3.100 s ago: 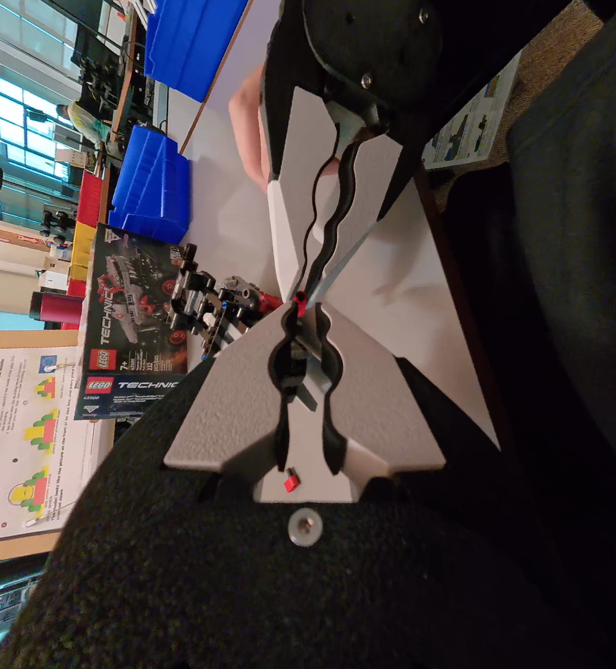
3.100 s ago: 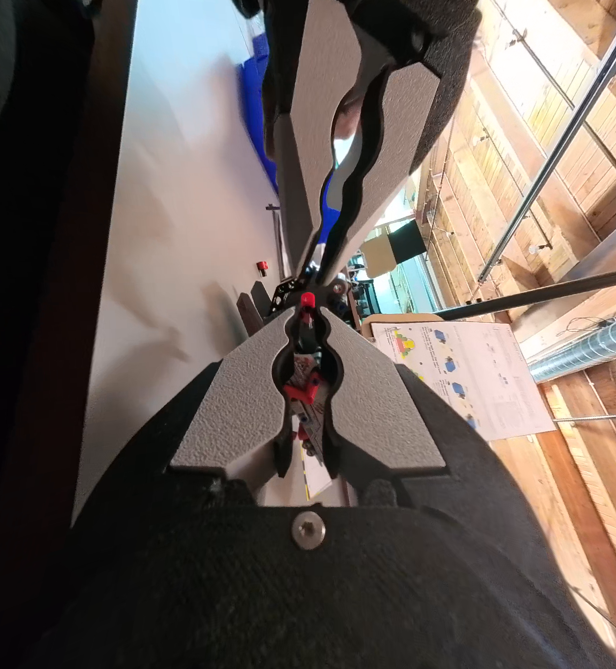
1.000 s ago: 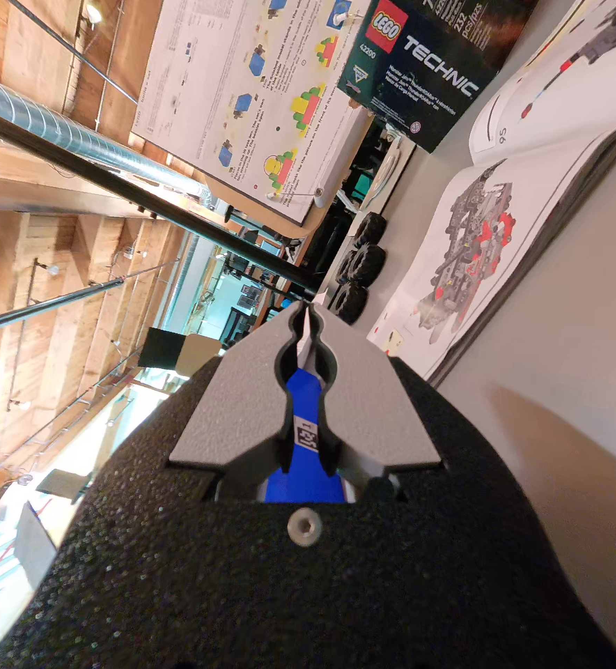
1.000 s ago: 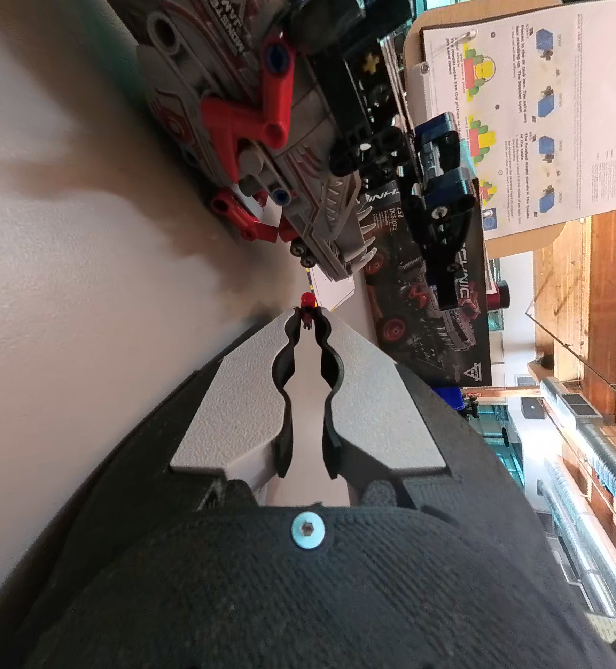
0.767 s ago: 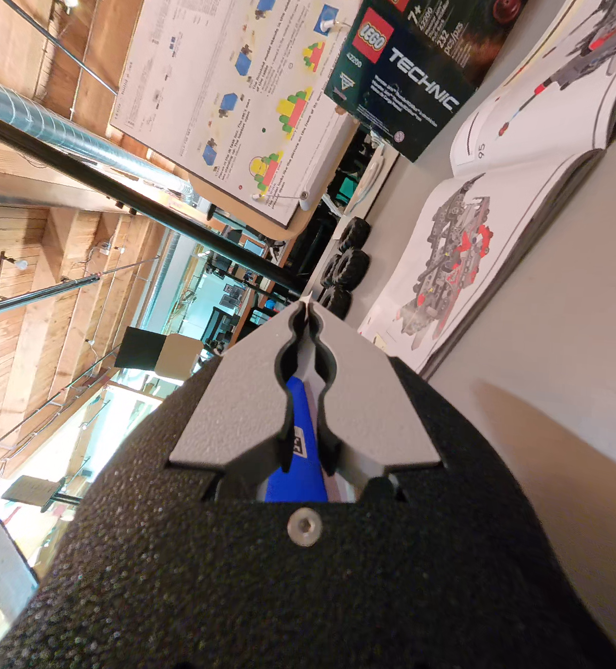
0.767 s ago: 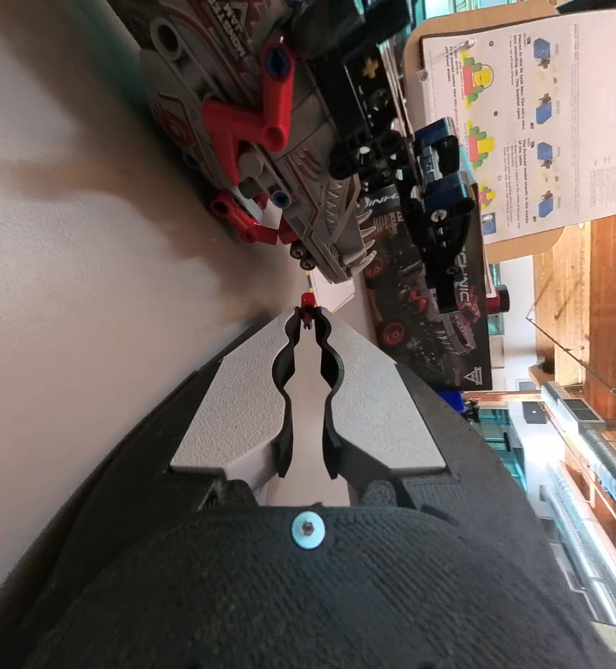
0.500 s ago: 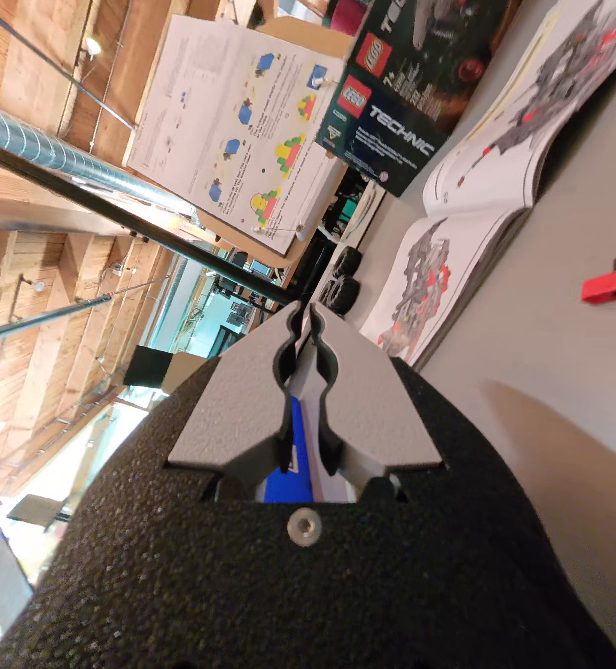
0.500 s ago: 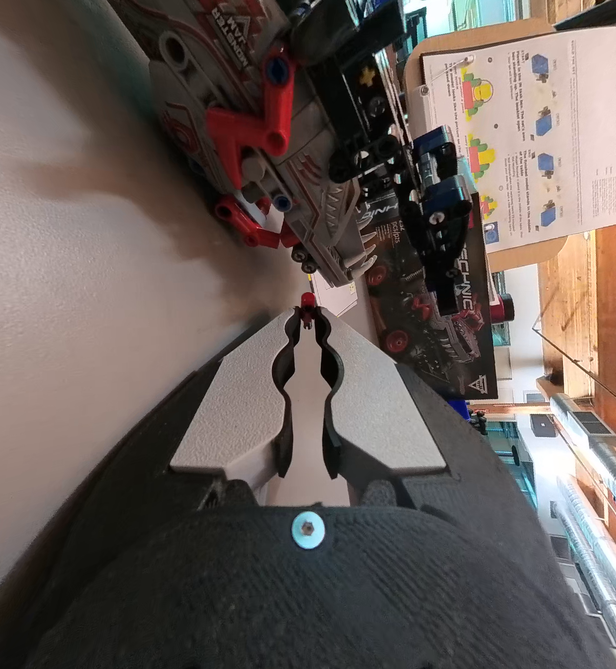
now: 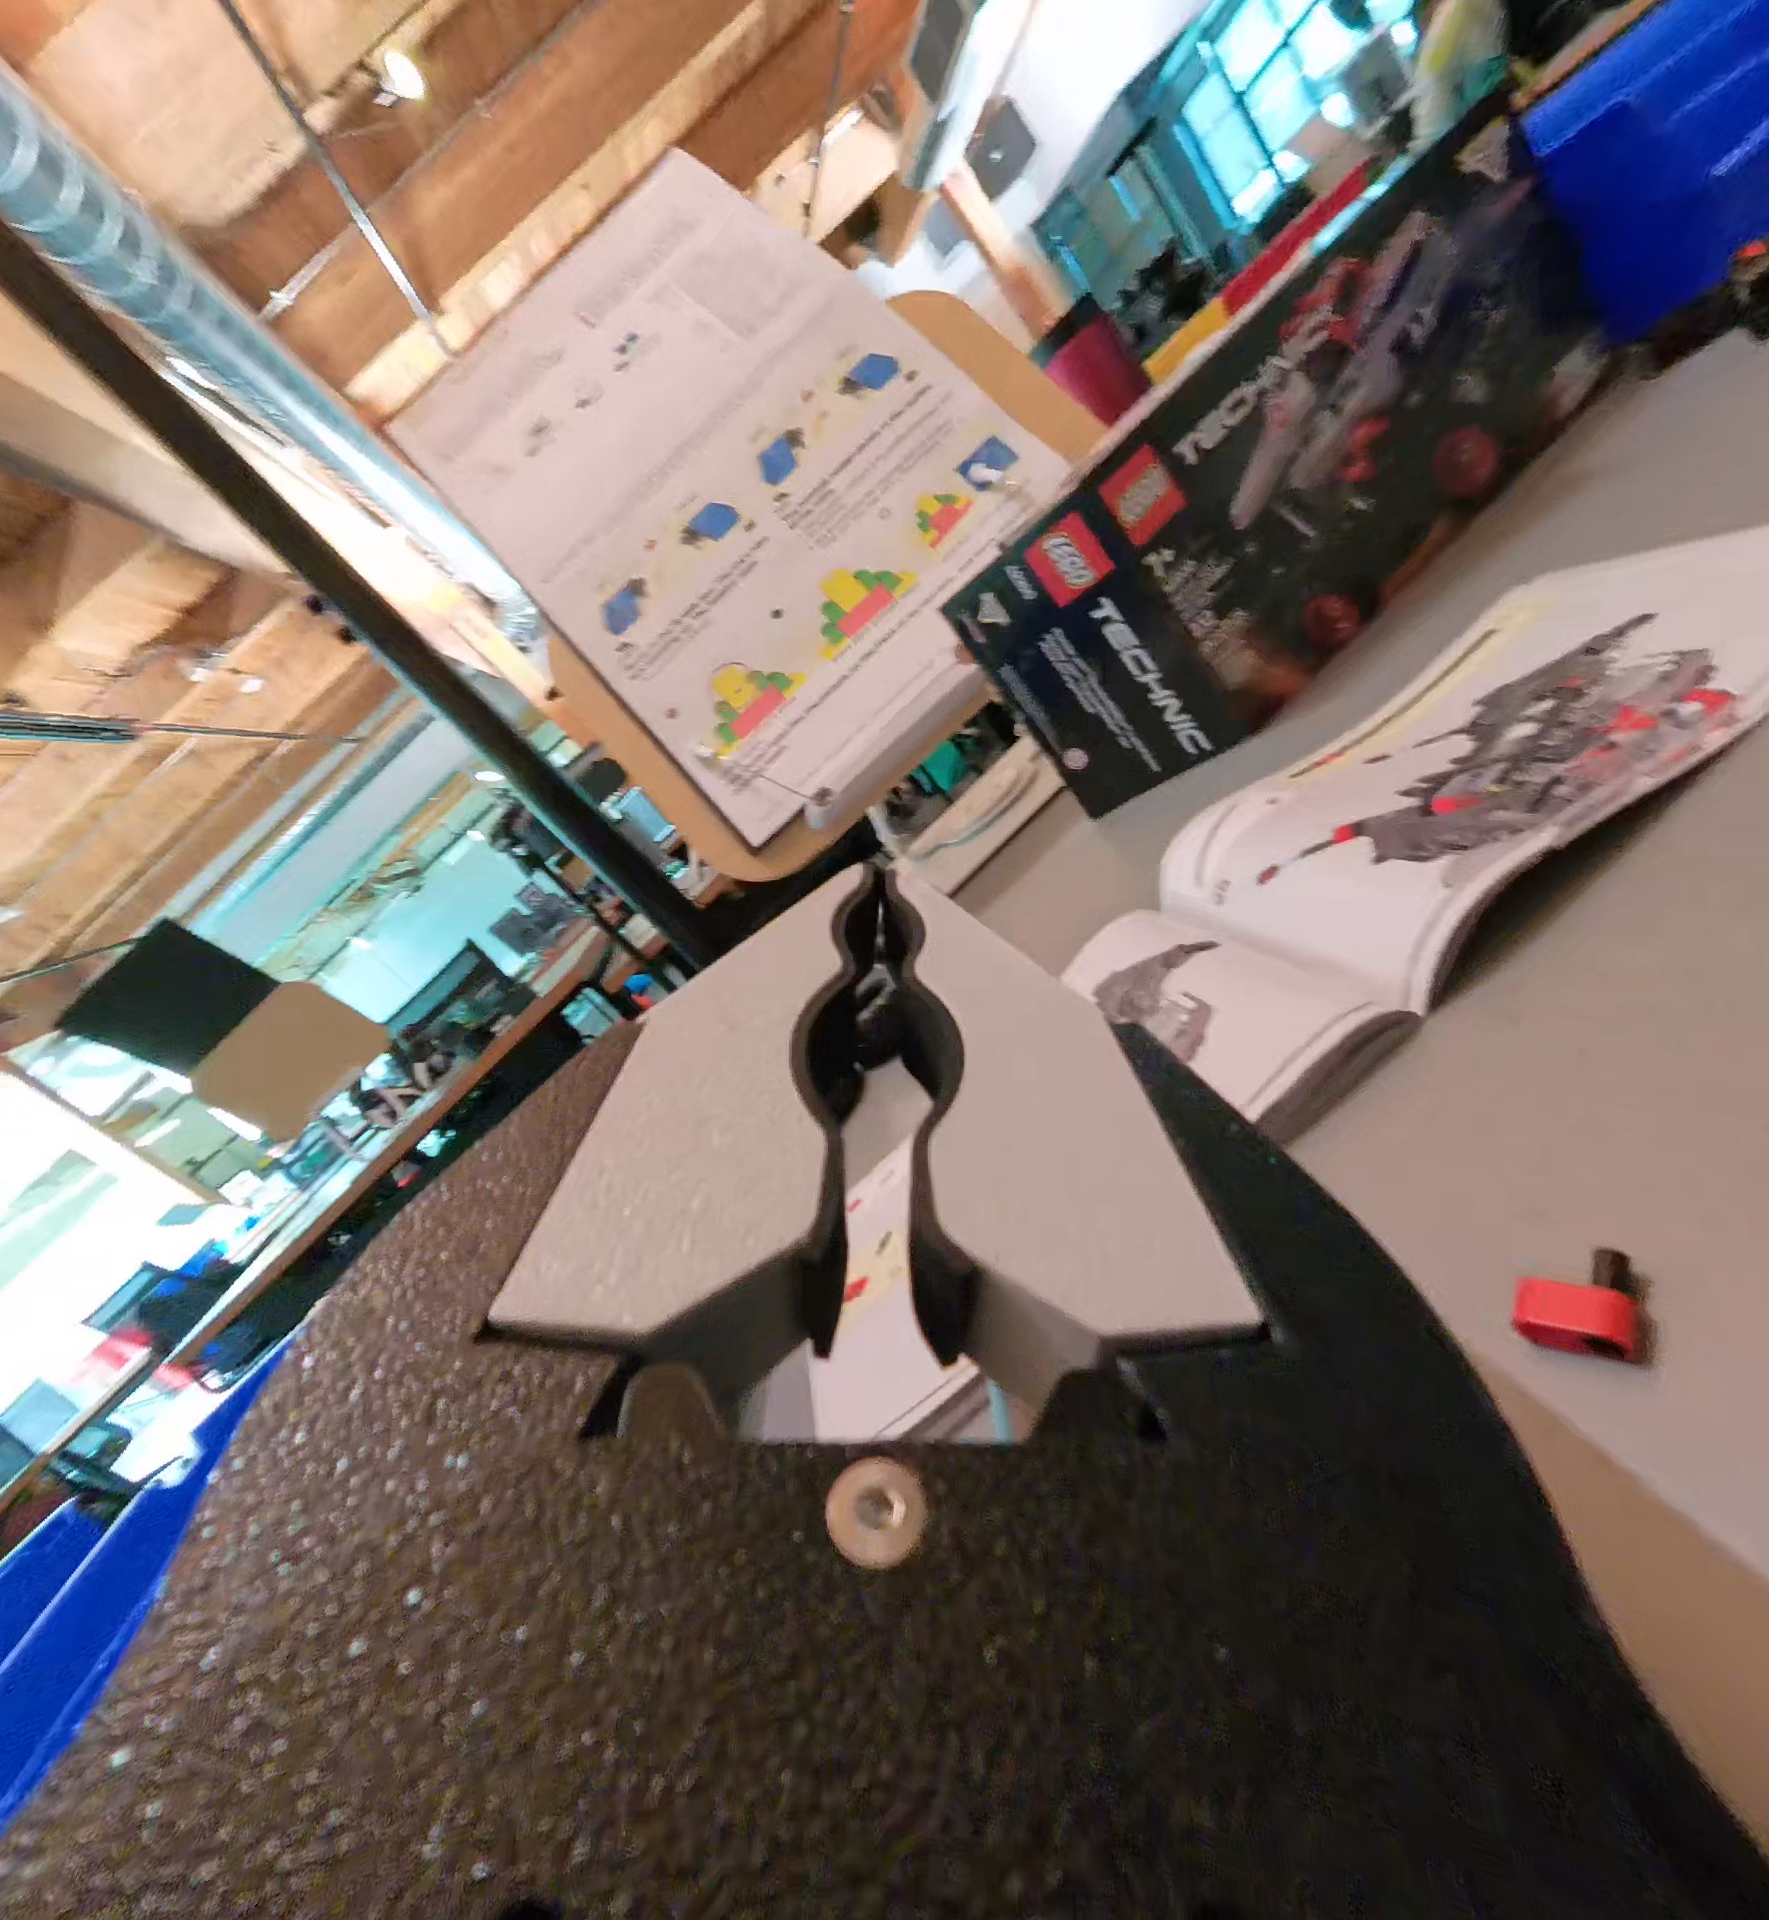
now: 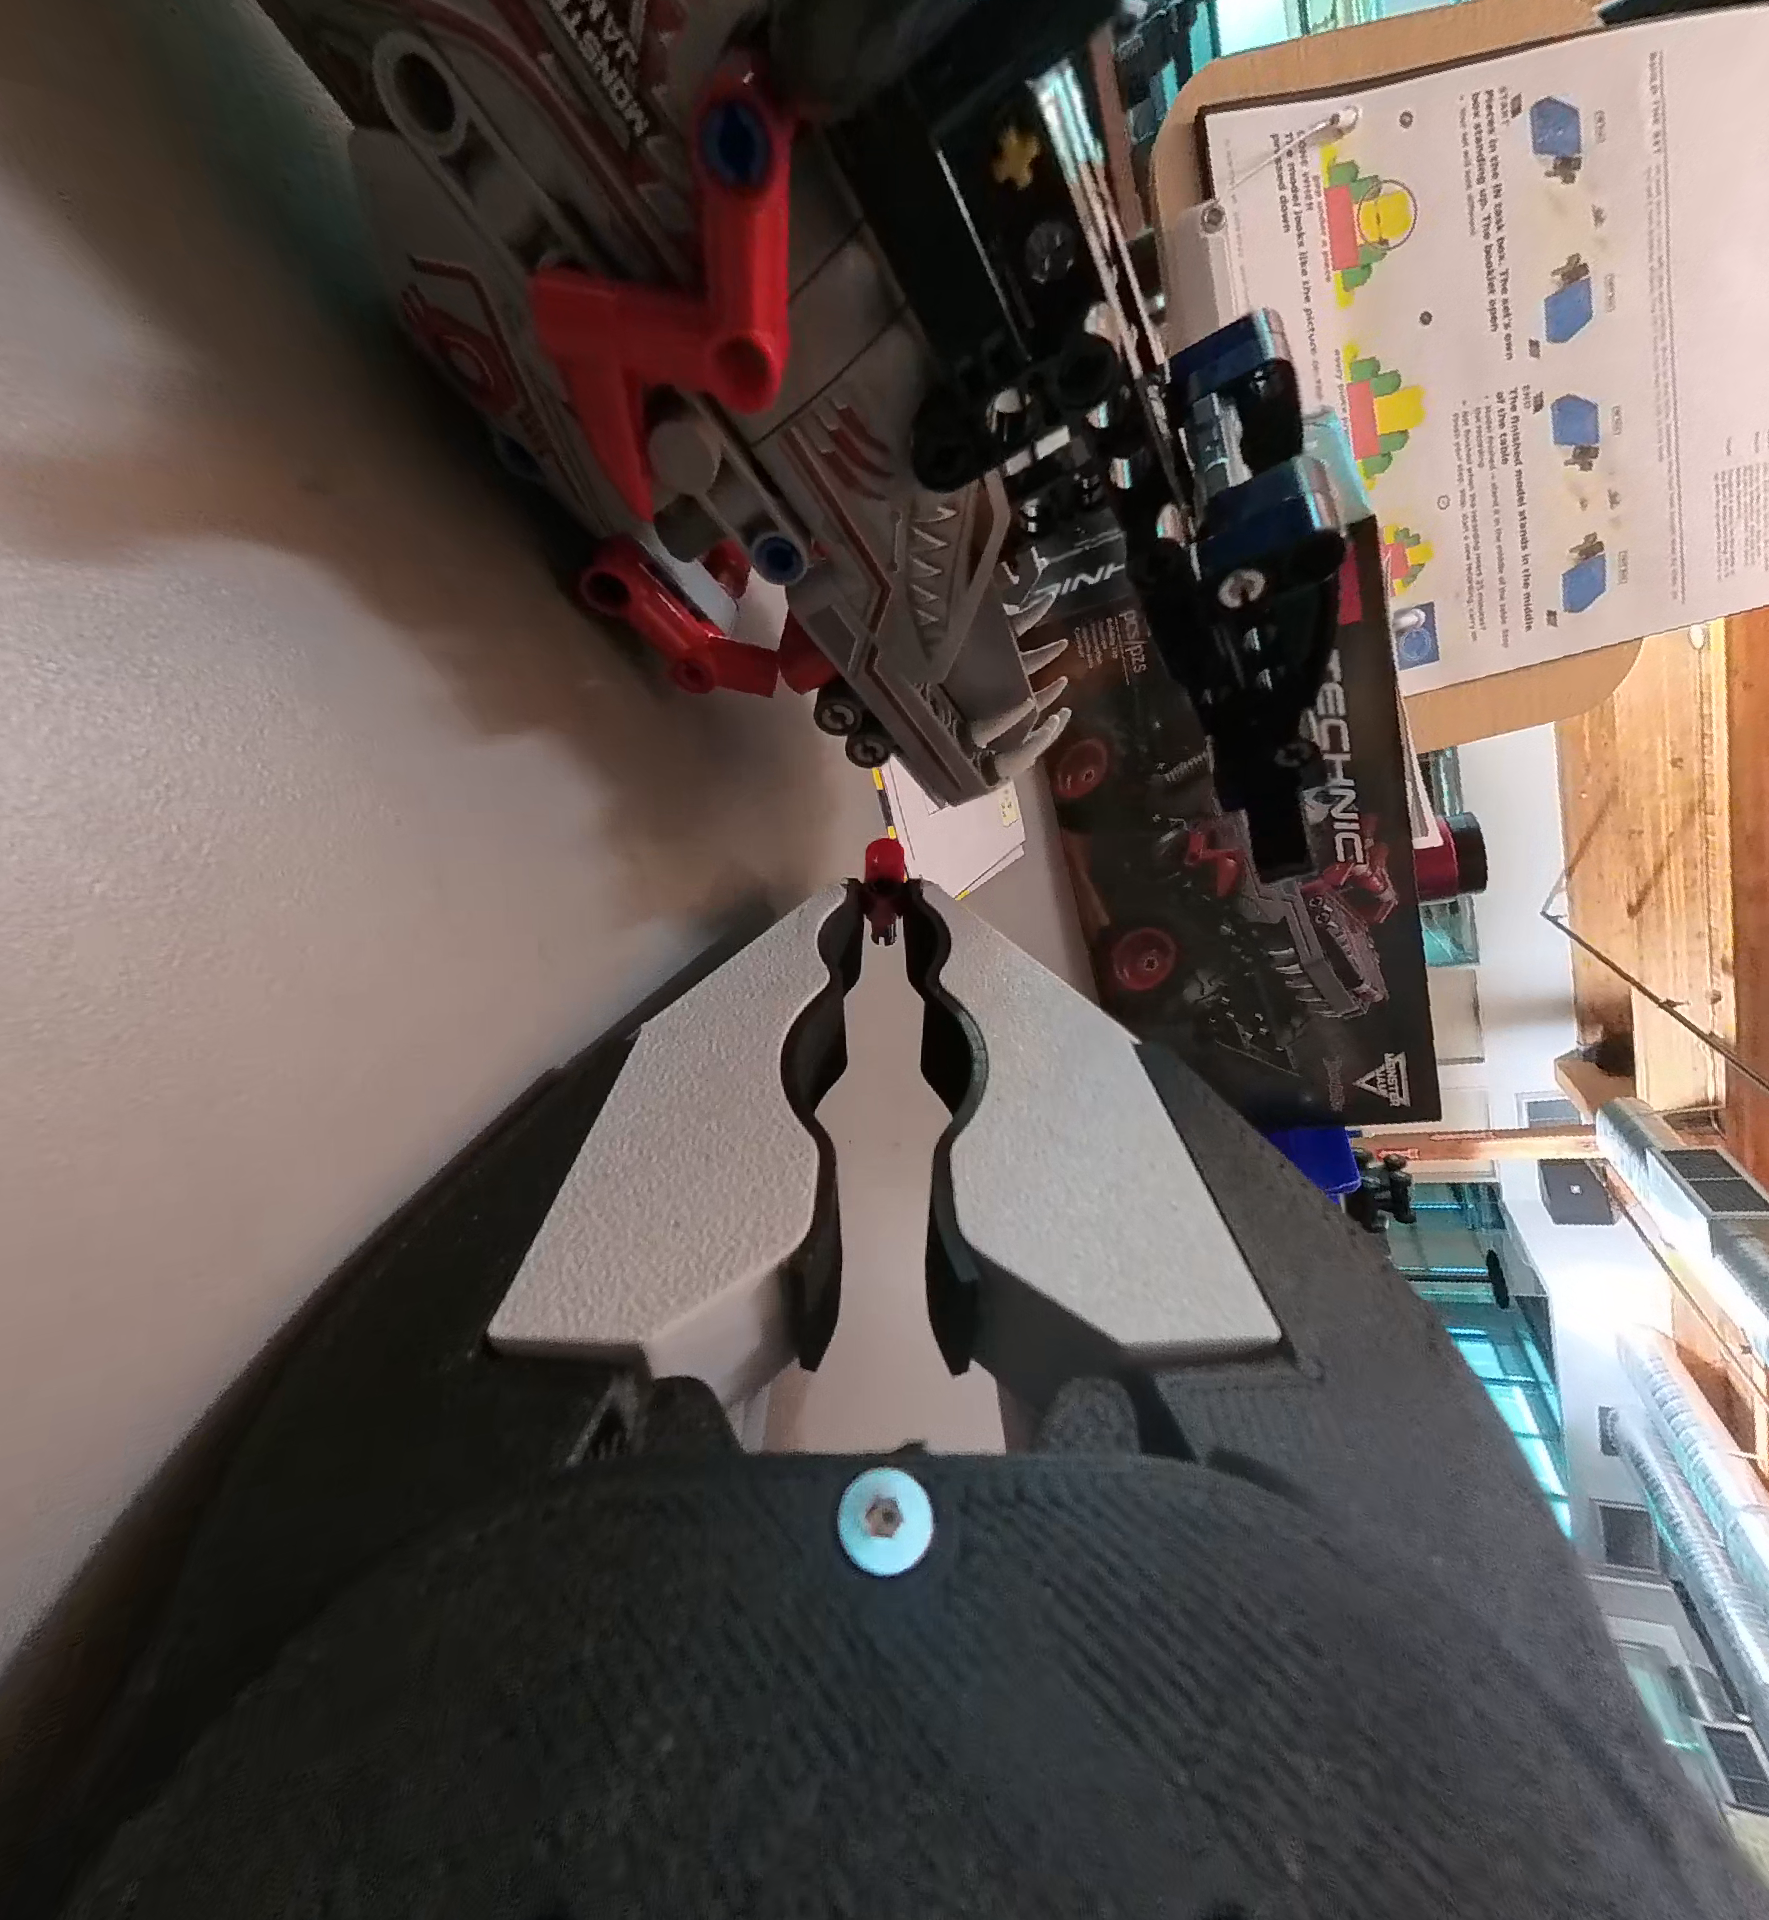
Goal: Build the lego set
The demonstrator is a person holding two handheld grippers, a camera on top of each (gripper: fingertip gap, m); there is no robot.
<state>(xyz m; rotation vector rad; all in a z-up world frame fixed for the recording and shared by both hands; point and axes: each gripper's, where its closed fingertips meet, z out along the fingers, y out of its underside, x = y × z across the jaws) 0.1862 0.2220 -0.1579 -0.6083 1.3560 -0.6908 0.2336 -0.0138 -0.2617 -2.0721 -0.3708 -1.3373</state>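
- The left wrist view has swung since half a second ago: the open instruction booklet [image 9: 1462, 831] now lies ahead and to the right, and the loose red piece [image 9: 1576, 1317], seen farther off before, sits on the grey surface [image 9: 1638, 1091] close beside the left gripper [image 9: 882, 883].
- The black wheels seen beyond the left fingertips a second ago are out of that view now.
- The left gripper's fingers are pressed together at the tips with nothing between them, as in the earlier frames.
- The right gripper [image 10: 882, 902] still pinches one small red pin [image 10: 882, 878] at its fingertips, its end poking out past them.
- The right view has barely changed: the partly built truck model [image 10: 755, 416] lies on the surface just ahead of the pin, not touching it.
- Count: one model, one booklet, one set box [image 9: 1275, 499] standing behind the booklet, one loose red piece, one held pin.
- One printed sheet on a board [image 9: 745, 499] stands behind the box; blue bins [image 9: 1680, 156] lie past it, number unclear.
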